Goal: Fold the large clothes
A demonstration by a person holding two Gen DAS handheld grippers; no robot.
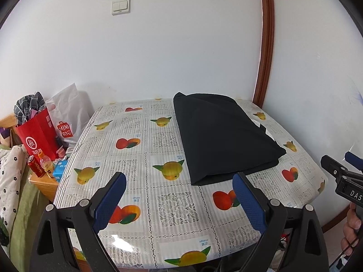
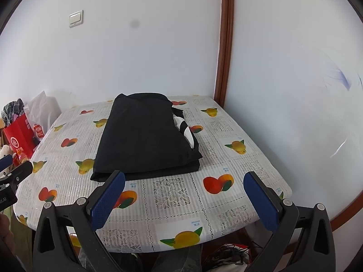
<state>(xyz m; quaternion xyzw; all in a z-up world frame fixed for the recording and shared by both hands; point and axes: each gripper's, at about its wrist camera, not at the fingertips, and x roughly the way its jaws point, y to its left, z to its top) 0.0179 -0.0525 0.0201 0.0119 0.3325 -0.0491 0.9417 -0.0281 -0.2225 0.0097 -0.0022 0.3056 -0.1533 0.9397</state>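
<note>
Folded black garment [image 1: 224, 136] lies toward the desk's [image 1: 136, 181] far right corner.
Both hand-held grippers, left [image 1: 179, 200] and right [image 2: 183, 200], hover wide and empty; snagging the loose near hem could undo the fold.

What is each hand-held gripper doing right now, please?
Left hand-held gripper: open, holding nothing, short of the black garment.
Right hand-held gripper: open, holding nothing.

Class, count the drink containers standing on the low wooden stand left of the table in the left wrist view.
2: a red can and, right beside it, an orange bottle. More may be hidden.
</note>
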